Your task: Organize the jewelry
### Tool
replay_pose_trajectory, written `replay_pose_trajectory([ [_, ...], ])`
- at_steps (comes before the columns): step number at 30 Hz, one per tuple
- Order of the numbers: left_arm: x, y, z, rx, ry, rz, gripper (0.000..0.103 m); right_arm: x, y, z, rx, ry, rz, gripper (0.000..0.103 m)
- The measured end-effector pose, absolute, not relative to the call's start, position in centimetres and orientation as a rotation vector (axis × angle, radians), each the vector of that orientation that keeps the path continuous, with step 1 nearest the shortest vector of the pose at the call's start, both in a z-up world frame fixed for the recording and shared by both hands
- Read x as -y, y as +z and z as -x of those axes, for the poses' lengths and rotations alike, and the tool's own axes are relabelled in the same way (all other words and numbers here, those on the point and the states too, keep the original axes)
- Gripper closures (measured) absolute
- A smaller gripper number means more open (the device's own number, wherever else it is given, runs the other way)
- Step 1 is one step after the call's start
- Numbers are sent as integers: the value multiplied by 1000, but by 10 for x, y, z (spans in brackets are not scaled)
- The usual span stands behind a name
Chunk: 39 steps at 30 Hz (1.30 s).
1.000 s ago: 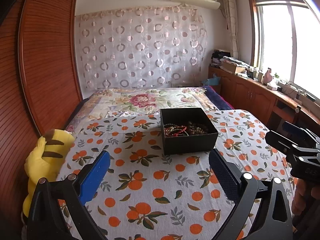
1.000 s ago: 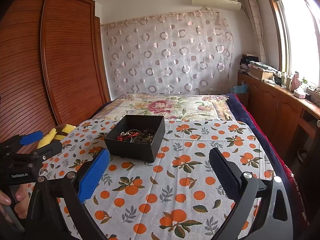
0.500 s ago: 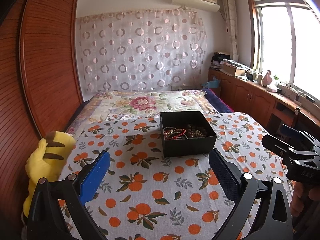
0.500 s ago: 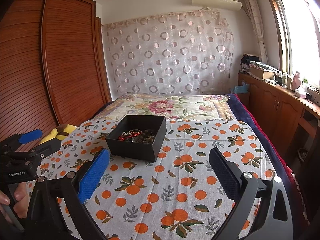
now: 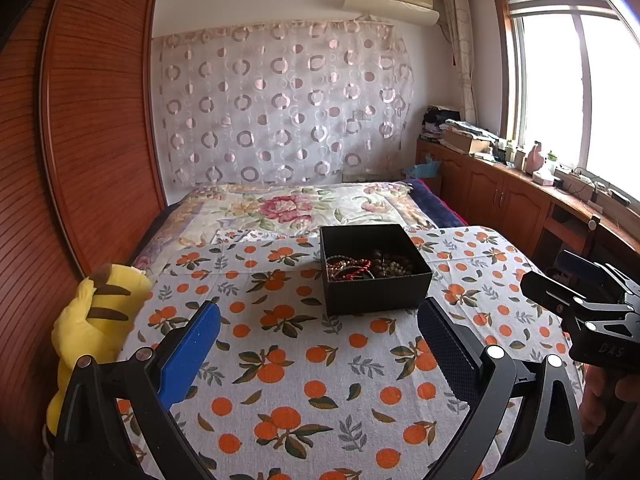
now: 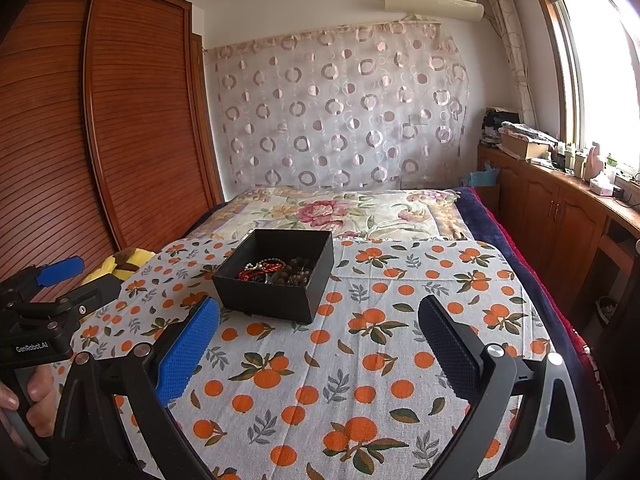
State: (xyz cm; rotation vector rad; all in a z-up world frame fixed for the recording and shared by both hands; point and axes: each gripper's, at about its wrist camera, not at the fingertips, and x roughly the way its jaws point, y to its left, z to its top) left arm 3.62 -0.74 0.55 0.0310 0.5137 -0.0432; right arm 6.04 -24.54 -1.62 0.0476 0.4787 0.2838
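Here the black box [image 5: 374, 268] sits on the orange-print cloth [image 5: 288, 364] over the bed, with beaded bracelets [image 5: 366, 267] heaped inside. Left claw [image 5: 318, 344] and right claw [image 6: 318, 342] both hover nearby, spread wide, holding nothing.

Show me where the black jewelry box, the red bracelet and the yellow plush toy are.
black jewelry box [image 5: 376, 294], left wrist view, front wall.
red bracelet [image 6: 267, 268], right wrist view, its red cord inside the box.
yellow plush toy [image 5: 86, 328], left wrist view, its body.
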Motion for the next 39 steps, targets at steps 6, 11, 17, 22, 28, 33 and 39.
replay_pose_trajectory([
  [6,8,7,-36,-511,-44,-31,8,244,-15,-61,-479,283,-47,3],
  [11,8,7,-36,-510,-44,-31,8,244,-15,-60,-478,284,-47,3],
  [17,8,7,-37,-510,-44,-33,8,244,-16,-60,-479,283,-46,3],
  [22,8,6,-36,-510,-45,-32,8,244,-15,-60,-479,283,-47,3],
  [28,9,9,-36,-507,-43,-32,8,244,-15,-60,-479,283,-47,3],
  [33,9,8,-36,-508,-43,-33,8,245,-16,-60,-479,283,-47,3],
  [39,9,8,-34,-506,-47,-32,8,245,-16,-60,-479,283,-48,3],
])
